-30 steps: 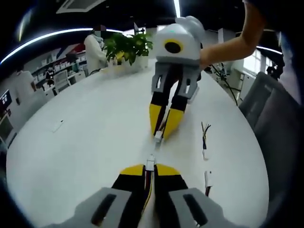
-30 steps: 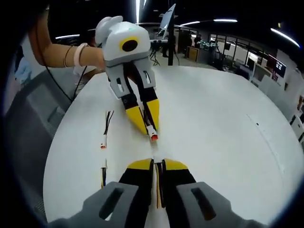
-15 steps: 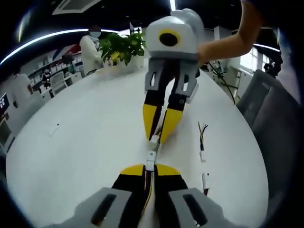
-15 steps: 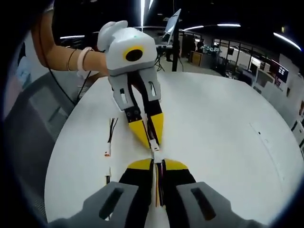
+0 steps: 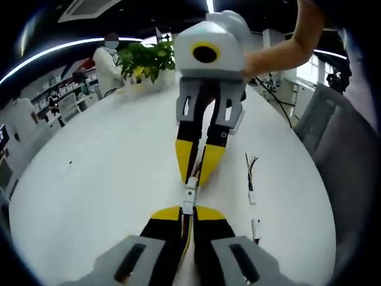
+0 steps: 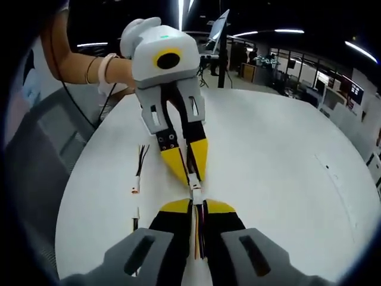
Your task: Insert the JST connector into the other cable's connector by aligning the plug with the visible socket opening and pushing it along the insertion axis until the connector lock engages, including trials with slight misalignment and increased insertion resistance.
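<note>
White round table (image 5: 107,155), mid-surface: left gripper (image 5: 188,210) clamped on its connector (image 5: 188,205), right gripper (image 5: 194,176) clamped on the mating connector (image 5: 190,192), tips meeting; I'd keep both cables collinear and push straight, no twisting.

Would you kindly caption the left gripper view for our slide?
Two yellow-tipped grippers, left and right, press small white JST connectors together above a round white table.

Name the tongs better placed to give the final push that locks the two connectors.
Neither clearly. Left tongs and right tongs each clamp a small white cable connector, tip to tip above the white round table. Judgement: either could press straight along the shared line.
</note>
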A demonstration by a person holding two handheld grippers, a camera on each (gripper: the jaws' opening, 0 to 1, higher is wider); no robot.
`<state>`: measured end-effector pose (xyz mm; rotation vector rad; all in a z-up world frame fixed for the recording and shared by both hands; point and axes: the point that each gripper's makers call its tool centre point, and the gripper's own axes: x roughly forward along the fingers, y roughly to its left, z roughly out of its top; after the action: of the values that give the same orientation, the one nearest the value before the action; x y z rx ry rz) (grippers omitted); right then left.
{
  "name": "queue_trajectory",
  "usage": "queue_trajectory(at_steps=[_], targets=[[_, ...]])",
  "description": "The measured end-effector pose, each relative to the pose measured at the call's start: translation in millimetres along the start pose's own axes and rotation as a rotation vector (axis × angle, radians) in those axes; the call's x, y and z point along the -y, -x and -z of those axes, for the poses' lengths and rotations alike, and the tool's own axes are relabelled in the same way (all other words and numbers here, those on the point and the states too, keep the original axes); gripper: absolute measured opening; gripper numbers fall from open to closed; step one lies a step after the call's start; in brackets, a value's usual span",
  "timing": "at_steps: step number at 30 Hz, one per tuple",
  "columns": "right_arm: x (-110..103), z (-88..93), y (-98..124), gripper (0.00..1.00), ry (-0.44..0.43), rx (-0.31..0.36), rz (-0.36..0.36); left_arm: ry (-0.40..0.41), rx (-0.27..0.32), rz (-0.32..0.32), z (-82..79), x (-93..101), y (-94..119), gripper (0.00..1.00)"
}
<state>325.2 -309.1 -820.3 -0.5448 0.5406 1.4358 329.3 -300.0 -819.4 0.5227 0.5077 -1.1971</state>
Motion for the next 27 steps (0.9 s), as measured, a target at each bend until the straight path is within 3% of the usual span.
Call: queue_trajectory(at_steps=[27], targets=[[-2.7, 6.1, -2.3, 0.03, 0.084, -0.064, -0.028, -0.025, 0.005, 0.034, -7.8, 4.2, 1.6, 0.0]])
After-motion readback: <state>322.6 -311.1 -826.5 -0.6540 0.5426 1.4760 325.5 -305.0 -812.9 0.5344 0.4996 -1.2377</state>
